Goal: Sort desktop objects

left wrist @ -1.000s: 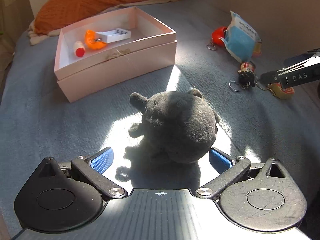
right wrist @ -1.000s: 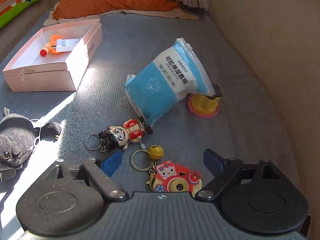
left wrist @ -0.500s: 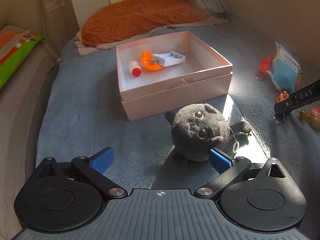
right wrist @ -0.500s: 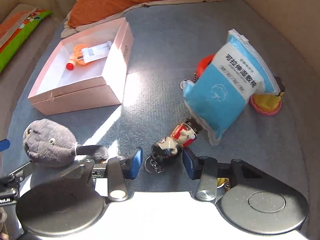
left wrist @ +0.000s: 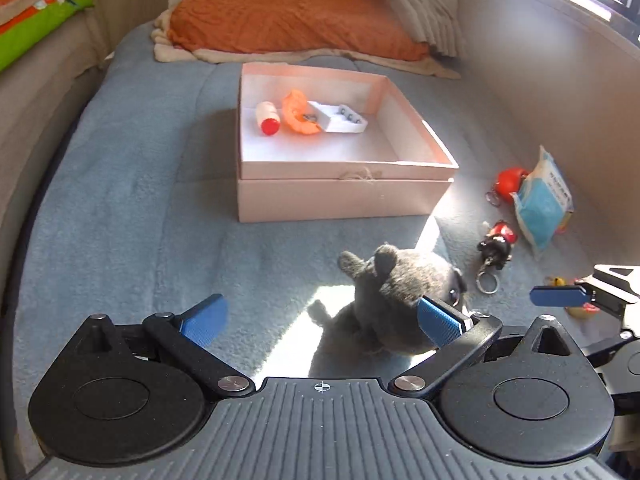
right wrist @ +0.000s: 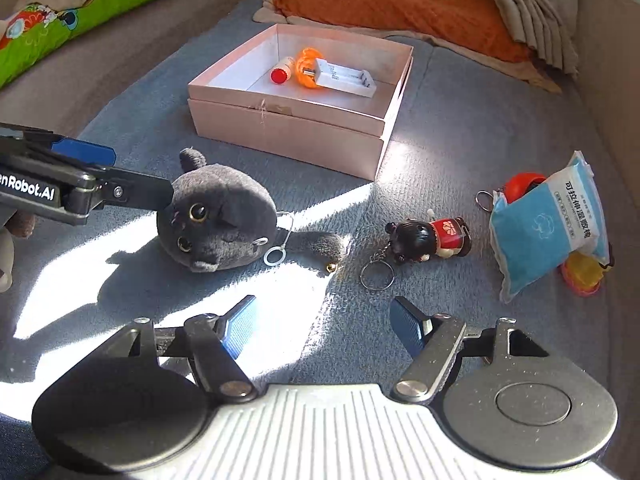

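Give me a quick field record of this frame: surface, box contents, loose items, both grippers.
surface: grey-blue blanket
box: pink box, open
in box: small red-capped bottle, orange item, white battery holder
loose items: grey plush toy, doll keychain, blue wipes pack, red keychain behind the pack
left gripper: open, one finger against the plush toy, not clamped
right gripper: jaws opening, nothing between them
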A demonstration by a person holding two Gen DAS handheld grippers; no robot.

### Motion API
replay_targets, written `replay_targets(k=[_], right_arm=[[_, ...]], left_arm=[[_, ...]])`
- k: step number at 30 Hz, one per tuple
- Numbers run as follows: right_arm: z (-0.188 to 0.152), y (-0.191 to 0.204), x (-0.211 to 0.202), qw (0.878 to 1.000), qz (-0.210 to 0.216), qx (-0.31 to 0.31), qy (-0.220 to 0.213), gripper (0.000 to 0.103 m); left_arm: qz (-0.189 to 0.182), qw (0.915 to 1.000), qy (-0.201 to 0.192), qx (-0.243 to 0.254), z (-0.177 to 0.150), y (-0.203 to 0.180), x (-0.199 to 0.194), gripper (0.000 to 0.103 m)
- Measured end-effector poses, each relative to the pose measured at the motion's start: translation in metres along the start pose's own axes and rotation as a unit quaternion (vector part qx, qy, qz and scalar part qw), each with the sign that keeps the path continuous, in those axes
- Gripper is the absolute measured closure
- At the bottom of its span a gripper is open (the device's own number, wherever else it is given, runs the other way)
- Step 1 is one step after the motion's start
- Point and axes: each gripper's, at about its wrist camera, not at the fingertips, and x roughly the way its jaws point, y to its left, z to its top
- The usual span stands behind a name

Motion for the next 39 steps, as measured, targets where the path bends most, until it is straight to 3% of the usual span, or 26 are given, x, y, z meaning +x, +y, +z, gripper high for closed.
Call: replay_targets(k=[3,7,10,12,14,18,19,20,22,26,30,32,34,37,39], right_arm=[[0.008,-0.033,-0.003,0.996,-0.009,0.087,-0.011,0.03],[0.022,-0.088,0.014,0.971,-0.007,0.24,0.011,0.03],[0.035,-0.107,0.041,0.954,-0.016,0.297,0.028,0.031],[0.042,-0.11,0.055,0.95,-0.002,0.311,0.035,0.037],[0.05,-0.101,0.062,0.956,0.002,0.29,0.035,0.049],[0.056,-0.071,0.056,0.976,-0.014,0.214,0.033,0.052],[0.053,-0.066,0.052,0.979,-0.008,0.199,0.036,0.069],[0.051,-0.061,0.048,0.981,0.0,0.188,0.041,0.077],[0.043,-0.052,0.036,0.984,0.012,0.173,0.046,0.081],[0.017,-0.037,0.02,0.986,0.027,0.144,0.078,0.081],[-0.01,-0.018,0.009,0.991,0.021,0.093,0.097,0.079],[-0.021,-0.01,0.006,0.992,0.012,0.07,0.101,0.061],[-0.031,-0.004,0.002,0.993,0.009,0.057,0.099,0.05],[-0.033,0.005,-0.002,0.996,-0.002,0.031,0.085,0.042],[-0.029,0.008,-0.006,0.998,-0.012,0.017,0.063,0.038]], left_arm=[[-0.02,0.9976,-0.003,0.067,0.002,-0.035,0.009,0.0],[0.001,0.9879,0.018,0.154,-0.002,-0.074,0.036,0.0],[0.025,0.9841,0.052,0.168,-0.006,-0.084,0.054,0.0],[0.021,0.9855,0.062,0.157,-0.008,-0.082,0.054,0.0],[0.023,0.9859,0.065,0.152,-0.009,-0.079,0.053,0.0],[0.029,0.9871,0.064,0.144,-0.007,-0.07,0.046,0.0],[0.033,0.9873,0.06,0.143,-0.006,-0.068,0.043,0.0],[0.039,0.9876,0.054,0.142,-0.004,-0.064,0.039,0.0],[0.055,0.9882,0.041,0.137,0.0,-0.053,0.031,0.0],[0.117,0.9871,0.01,0.109,0.003,-0.018,0.013,0.0],[0.191,0.9777,0.03,0.082,-0.003,0.022,0.008,0.0],[0.2,0.9769,0.042,0.062,-0.01,0.039,0.004,0.0],[0.182,0.9823,0.035,0.029,-0.013,0.05,-0.007,0.0],[0.101,0.9944,0.011,-0.03,-0.015,0.061,-0.029,0.0],[0.039,0.9982,0.01,-0.044,-0.016,0.054,-0.035,0.0]])
